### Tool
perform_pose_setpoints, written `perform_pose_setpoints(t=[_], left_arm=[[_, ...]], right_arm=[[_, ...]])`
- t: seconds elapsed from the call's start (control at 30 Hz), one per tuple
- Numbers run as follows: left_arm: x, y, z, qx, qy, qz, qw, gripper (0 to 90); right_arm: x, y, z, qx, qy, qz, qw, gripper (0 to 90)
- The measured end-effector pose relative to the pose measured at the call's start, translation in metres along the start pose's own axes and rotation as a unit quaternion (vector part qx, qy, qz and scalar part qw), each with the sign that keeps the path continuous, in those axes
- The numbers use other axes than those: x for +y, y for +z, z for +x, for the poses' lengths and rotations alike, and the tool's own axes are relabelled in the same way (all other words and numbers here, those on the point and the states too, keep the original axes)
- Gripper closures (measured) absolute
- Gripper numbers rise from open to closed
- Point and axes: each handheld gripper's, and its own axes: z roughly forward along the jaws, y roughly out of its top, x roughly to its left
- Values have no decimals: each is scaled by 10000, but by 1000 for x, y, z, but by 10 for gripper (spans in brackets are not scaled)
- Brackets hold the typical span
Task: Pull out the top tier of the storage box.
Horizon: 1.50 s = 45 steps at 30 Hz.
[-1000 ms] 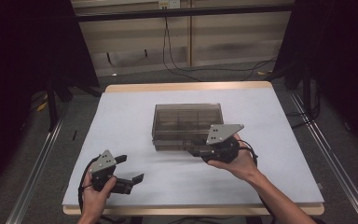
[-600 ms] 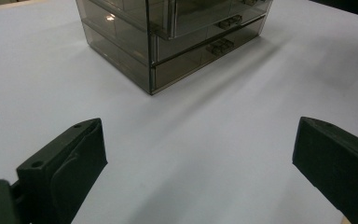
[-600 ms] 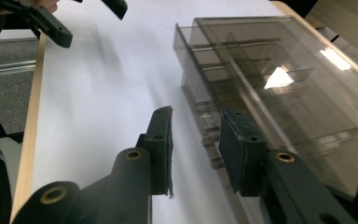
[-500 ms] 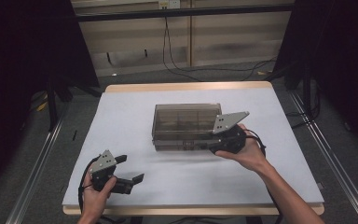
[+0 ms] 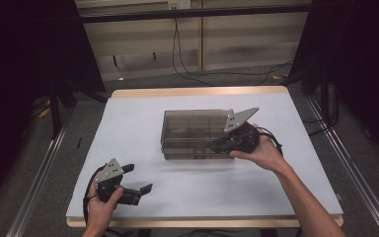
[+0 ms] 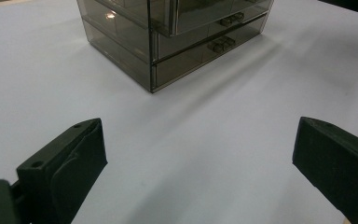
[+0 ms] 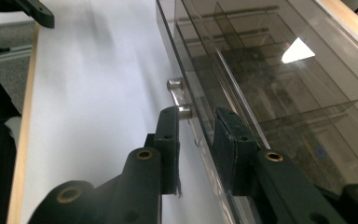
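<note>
— What sort of place am I working in here?

— A lab or test bay, by the look of it. My white-topped table with a pale wooden edge point(image 5: 202, 92) stands on a grey floor, with silver metal rails point(image 5: 37, 177) running along both sides.

— And behind it?

— Black curtains point(image 5: 24, 59) to left and right (everything past them is dark), a plain light panelled wall point(image 5: 237, 44), and loose black cables point(image 5: 197, 74) trailing down it onto the floor.
</note>
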Motion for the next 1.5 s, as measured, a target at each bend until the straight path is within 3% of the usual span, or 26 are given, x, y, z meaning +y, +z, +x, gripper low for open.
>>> perform_pose_setpoints(t=[0.13,0.23,0.4,0.83,1.03,1.1,1.5], left_arm=[[0,0,-1,-2,-18,-14,10000,25],[0,0,-1,1,-7,6,10000,25],[0,0,-1,4,-7,1,10000,25],[0,1,-1,4,-29,1,10000,25],[0,1,-1,-12,-30,5,10000,26],[0,0,-1,11,1,-3,10000,26],[0,-1,-1,-28,-40,-35,10000,26]], right_arm=[[-2,4,-4,-28,-31,121,9999,726],[-3,6,-7,81,4,223,9997,724],[-4,12,-10,83,-125,418,9990,726],[-8,22,-18,366,-132,863,9955,755],[-5,22,-19,403,-209,885,9950,785],[-4,21,-19,462,-202,776,9957,792],[-2,23,-19,423,-353,854,9948,846]])
